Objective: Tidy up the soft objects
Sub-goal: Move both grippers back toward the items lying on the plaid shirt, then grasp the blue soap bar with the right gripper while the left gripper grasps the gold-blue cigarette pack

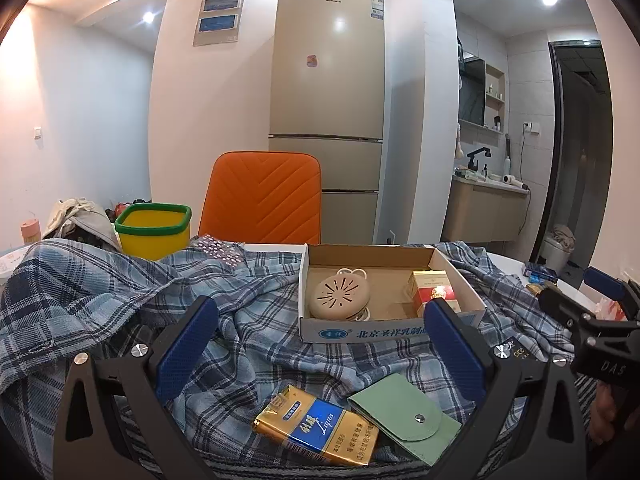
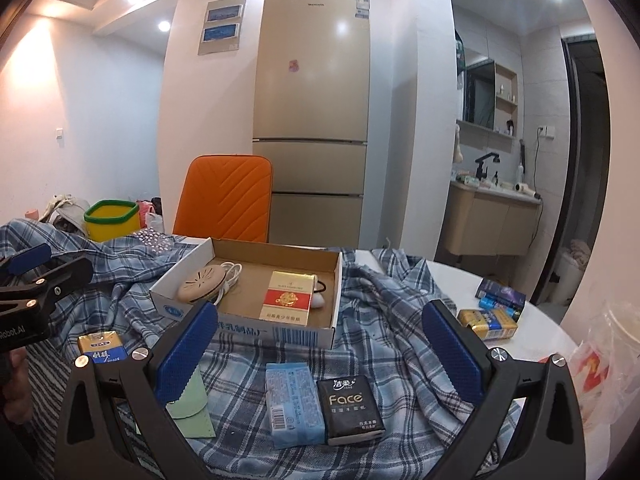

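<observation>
A blue plaid cloth (image 1: 120, 296) (image 2: 380, 312) covers the table. An open cardboard box (image 1: 384, 328) (image 2: 280, 334) sits on it, holding a beige round device (image 1: 340, 294) (image 2: 202, 278) and a red-and-gold pack (image 1: 430, 290) (image 2: 288, 298). My left gripper (image 1: 320, 344) is open above a gold-and-blue pack (image 1: 316, 426) (image 2: 98, 346) and a green pouch (image 1: 404, 414) (image 2: 192, 400). My right gripper (image 2: 320, 348) is open above a light blue tissue pack (image 2: 294, 402) and a black "Face" tissue pack (image 2: 350, 408); it also shows in the left wrist view (image 1: 600, 304).
An orange chair (image 1: 262, 200) (image 2: 226, 200) stands behind the table, with a fridge (image 1: 328, 112) beyond. A yellow bin (image 1: 154, 230) (image 2: 110, 220) sits at back left. More packs (image 2: 486, 322) and a plastic bag (image 2: 600, 364) lie on the bare white table at right.
</observation>
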